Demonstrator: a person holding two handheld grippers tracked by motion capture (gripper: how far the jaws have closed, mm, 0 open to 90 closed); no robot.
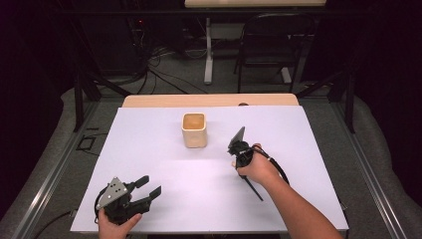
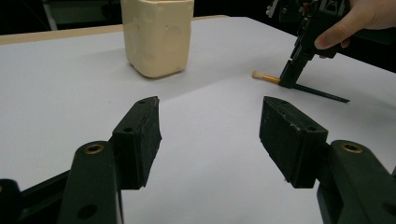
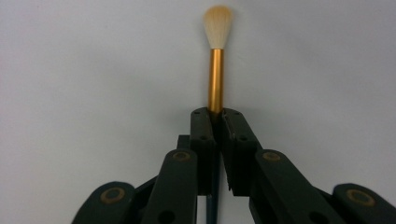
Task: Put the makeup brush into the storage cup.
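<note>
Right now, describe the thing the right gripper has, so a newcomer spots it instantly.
On the white sheet covering the table, look right of the cream square-sided plastic cup to the right gripper. Its black jaws are shut on a thin paintbrush lying on the sheet. It has a gold metal ferrule, a pale bristle tuft and a dark handle, the one slim thing there.

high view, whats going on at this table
A person works at a white table with a gripper in each hand. The right gripper is shut on a small brush with a gold ferrule and pale bristles, at the tabletop right of a cream square cup. The brush's dark handle sticks out behind the hand. The left gripper sits open near the table's front left, holding nothing.
</note>
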